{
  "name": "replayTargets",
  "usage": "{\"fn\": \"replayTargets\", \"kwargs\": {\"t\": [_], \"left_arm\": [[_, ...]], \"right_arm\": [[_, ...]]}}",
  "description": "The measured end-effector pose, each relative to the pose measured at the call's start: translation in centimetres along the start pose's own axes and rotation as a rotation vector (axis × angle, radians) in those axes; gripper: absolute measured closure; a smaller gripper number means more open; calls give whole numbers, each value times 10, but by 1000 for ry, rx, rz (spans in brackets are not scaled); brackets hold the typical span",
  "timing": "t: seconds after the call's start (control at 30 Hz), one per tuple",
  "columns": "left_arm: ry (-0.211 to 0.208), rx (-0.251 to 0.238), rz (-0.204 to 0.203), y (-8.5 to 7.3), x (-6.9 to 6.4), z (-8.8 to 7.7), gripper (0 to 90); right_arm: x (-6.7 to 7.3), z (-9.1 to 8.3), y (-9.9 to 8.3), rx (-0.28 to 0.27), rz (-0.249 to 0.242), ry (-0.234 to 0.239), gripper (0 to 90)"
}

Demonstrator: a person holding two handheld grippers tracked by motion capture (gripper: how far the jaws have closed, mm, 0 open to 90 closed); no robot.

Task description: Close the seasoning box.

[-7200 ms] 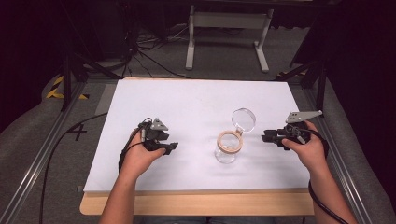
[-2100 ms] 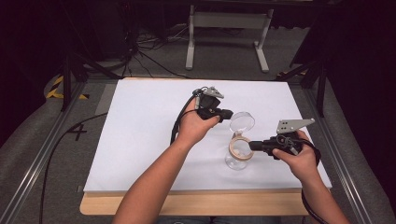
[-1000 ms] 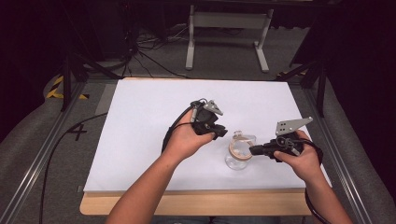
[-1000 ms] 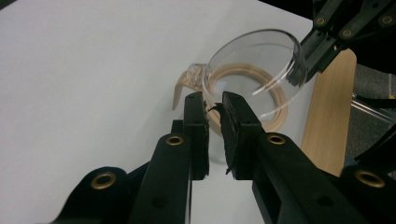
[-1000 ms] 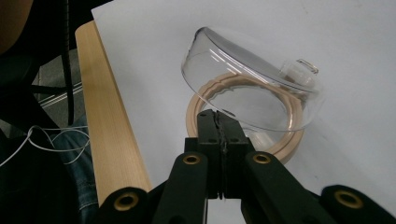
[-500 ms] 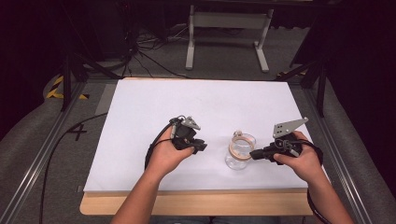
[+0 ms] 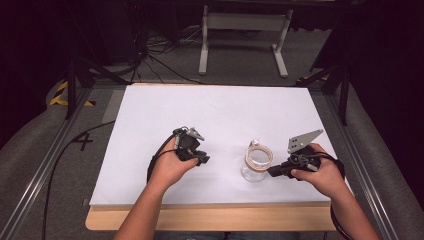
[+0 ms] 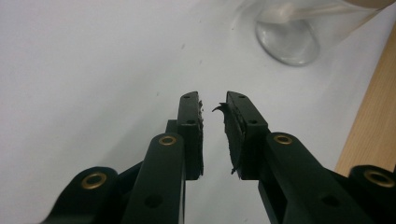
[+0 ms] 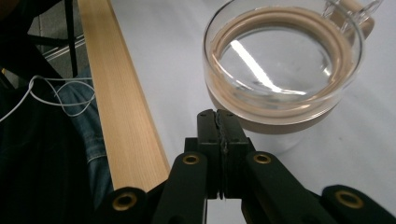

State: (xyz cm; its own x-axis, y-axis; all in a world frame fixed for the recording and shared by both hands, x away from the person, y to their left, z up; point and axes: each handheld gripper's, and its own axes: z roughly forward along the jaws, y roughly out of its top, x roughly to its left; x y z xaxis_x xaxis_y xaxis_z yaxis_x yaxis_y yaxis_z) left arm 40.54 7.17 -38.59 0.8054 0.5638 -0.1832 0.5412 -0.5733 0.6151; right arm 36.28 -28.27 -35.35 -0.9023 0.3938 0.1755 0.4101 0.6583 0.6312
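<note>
Dark floor with cables and a metal stand is seen behind the white table [image 7: 220, 115], whose wooden front edge [image 7: 210, 220] runs along the person's side. On the right half of this table a glass jar [image 7: 256, 162] is standing upright, with a tan ring around its mouth and a clear glass lid [image 9: 275, 56] closed on it; a small hinge or clasp is seen at the far rim, but its details cannot be told. The jar is judged to be stiff, rather heavy for its size, smooth and slippery, and fragile if it is knocked over. A grip on the thick tan rim or on the clasp is thought safer than one on the round wall, where the pads can slide. The right gripper [image 7: 275, 171] is held low and almost level just beside the jar, on its right, and its tips are very near the rim or touching it; which one cannot be told. Its jaws are pressed together with nothing between them, as the right gripper view [image 9: 220, 122] shows. The left gripper [image 7: 202, 159] is held well apart from the jar, to its left, and is pointed down at the bare table. Its jaws have just been opening and stand a little apart, released, with only torn pads [image 8: 233, 135] facing each other and no thing between them.
</note>
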Motion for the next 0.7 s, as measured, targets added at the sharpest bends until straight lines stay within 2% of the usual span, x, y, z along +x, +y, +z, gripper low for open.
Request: {"fn": "replayTargets", "kwargs": {"t": [0.13,0.37,0.5,0.7], "left_arm": [[0,2,0,-1,2,-3,750],[10,-27,-16,-2,3,-8,723],[25,-55,-30,-4,3,-11,663],[83,-100,-60,-14,9,-21,572]], "right_arm": [[0,0,0,6,-4,-1,894],[0,-3,-1,3,0,-6,890],[0,-13,-1,-29,0,-15,868],[-6,-32,1,-112,12,-59,802]]}}
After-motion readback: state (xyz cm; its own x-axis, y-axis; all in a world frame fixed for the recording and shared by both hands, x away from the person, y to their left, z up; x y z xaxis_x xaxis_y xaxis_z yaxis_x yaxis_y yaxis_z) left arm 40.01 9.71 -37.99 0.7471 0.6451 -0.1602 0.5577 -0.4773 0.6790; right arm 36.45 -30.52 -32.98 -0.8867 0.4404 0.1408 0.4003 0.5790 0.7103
